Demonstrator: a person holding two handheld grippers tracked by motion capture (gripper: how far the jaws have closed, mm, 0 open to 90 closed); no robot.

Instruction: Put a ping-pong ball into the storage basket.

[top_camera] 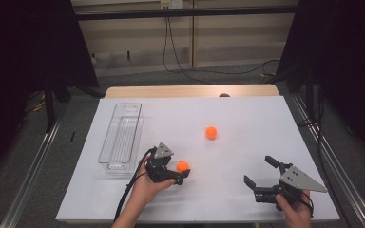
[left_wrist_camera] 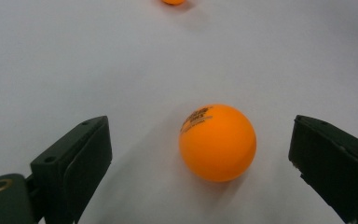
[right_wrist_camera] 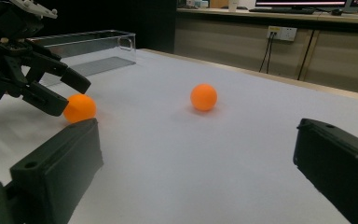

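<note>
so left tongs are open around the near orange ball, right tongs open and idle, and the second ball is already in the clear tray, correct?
Not quite. The second ball is not in the clear tray; it sits on the white table, mid-table, as the high view shows. The rest holds: the left tongs are open around the near orange ball, and the right tongs are open with nothing between them.

A lab recording bay: a white worktop (top_camera: 247,118) framed by black curtains (top_camera: 342,57) at both sides of the high view, metal rails (top_camera: 28,166) along the floor, cables (top_camera: 180,61) trailing to a wall socket (top_camera: 170,4) at top centre, monitors (right_wrist_camera: 303,3) upper right in the right gripper view.
</note>
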